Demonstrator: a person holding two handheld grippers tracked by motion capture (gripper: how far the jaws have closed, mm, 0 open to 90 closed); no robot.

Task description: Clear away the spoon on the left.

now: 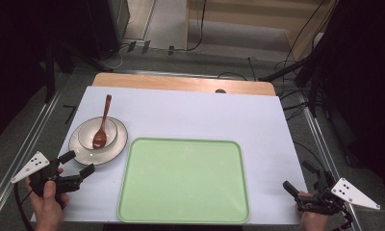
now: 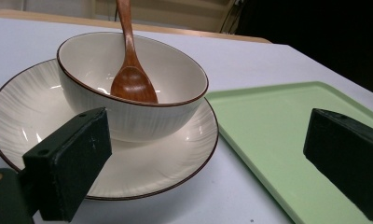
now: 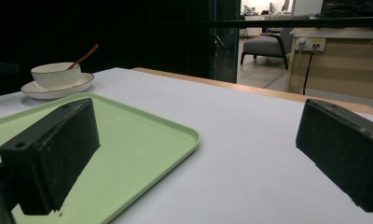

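1. The left gripper point(image 1: 77, 168) sits at about 8 o'clock on the surface point(image 1: 190, 115), its jaws spread wide and grasping nothing — one pad hangs over the near rim of the plate point(image 2: 142, 172), the other over the edge of the green tray point(image 2: 278, 135).
2. The bowl point(image 2: 128, 119) stands on the plate, at 10 o'clock in the high view, just beside the tray's far left corner; the wooden spoon point(image 2: 131, 81) rests inside it, handle leaning over the far rim.
3. Judging by that aim, the stack is lined up for a grasp on the plate's edge, likely to shift it onto the tray.
4. The right gripper point(image 1: 301, 190) waits at 4 o'clock, jaws also released and bare — probably kept clear so the tray's middle stays free.
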